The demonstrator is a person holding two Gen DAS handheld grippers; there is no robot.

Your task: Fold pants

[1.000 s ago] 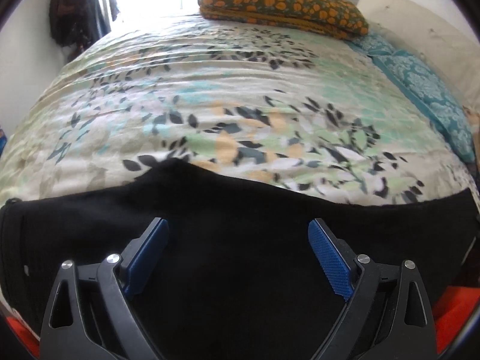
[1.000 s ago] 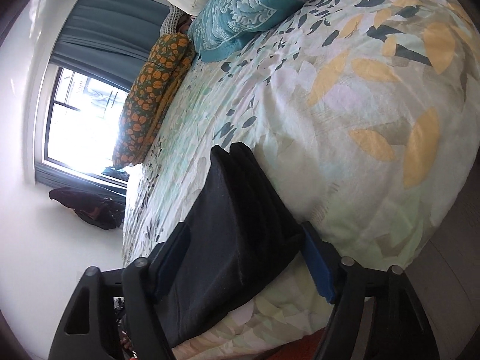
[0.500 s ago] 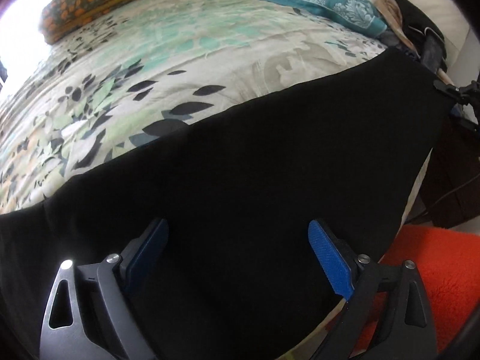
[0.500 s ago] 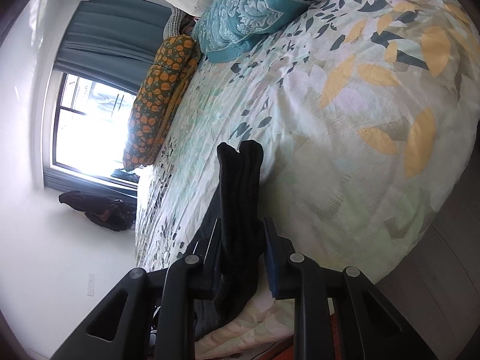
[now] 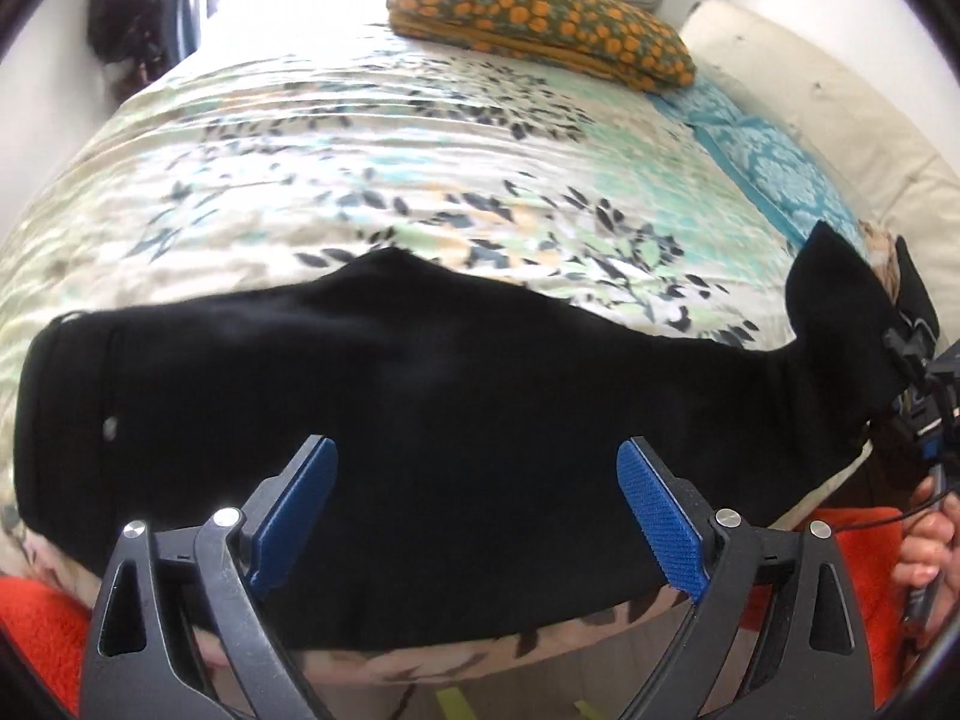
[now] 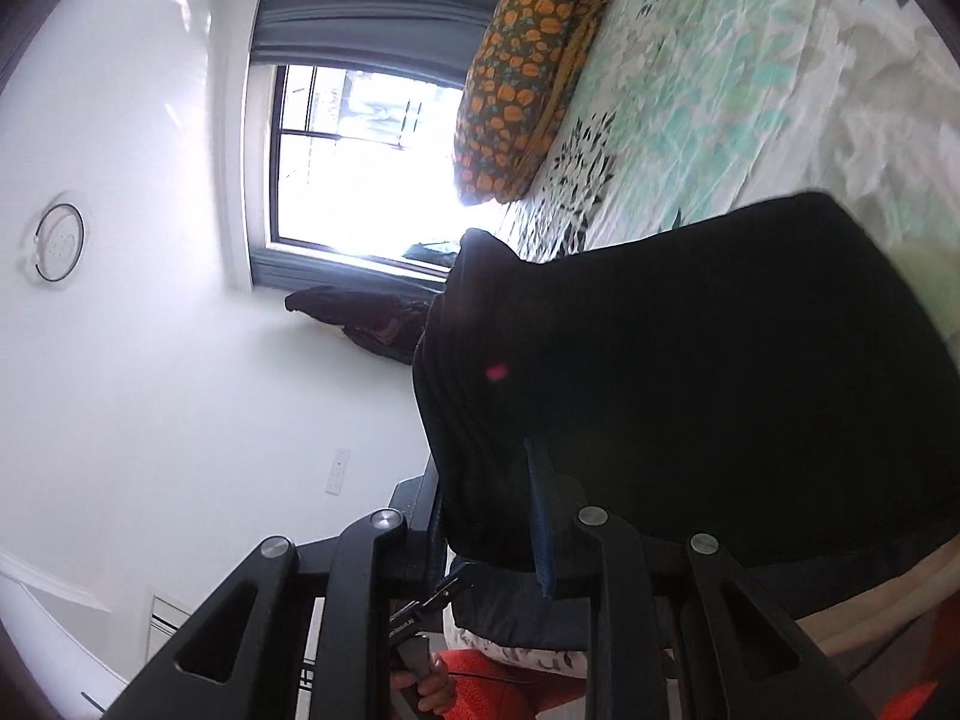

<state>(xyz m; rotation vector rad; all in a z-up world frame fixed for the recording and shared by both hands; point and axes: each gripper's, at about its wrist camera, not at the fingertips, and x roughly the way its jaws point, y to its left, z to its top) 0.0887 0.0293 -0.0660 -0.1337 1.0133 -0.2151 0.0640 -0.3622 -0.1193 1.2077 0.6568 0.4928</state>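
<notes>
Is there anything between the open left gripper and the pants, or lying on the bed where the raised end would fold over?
Nothing visible. The left gripper hangs open right over the black pants, and the bedspread beyond is bare up to the orange pillow.

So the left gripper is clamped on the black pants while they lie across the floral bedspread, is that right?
Not quite. It is the right gripper that is clamped on the black pants, as the right wrist view shows; the left gripper is open above them. They do lie across the floral bedspread.
</notes>
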